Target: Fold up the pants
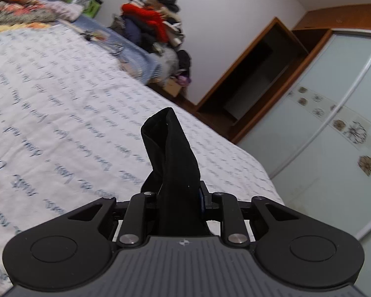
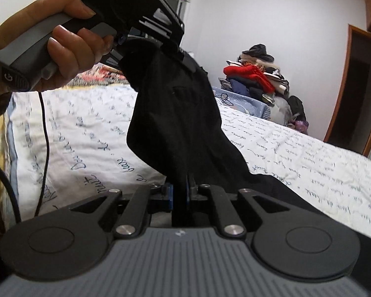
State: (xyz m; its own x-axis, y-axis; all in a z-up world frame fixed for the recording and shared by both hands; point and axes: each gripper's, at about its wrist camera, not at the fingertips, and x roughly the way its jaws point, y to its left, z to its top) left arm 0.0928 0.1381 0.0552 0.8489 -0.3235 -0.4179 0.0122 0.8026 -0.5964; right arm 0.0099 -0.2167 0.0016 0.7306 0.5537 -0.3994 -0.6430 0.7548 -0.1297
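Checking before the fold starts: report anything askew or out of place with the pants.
The black pants hang bunched and twisted between the left gripper and right gripper, not spread flat on the bed. Nothing looks damaged or spilled.

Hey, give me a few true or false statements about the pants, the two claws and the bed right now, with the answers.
1. The left claw grips black pants. True.
2. The right claw is open and empty. False: it is shut on the pants.
3. The pants lie folded flat on the bed. False: they are lifted between the claws.
4. A hand holds the left claw's handle. True.
5. The bed cover is plain red. False: white with blue writing.
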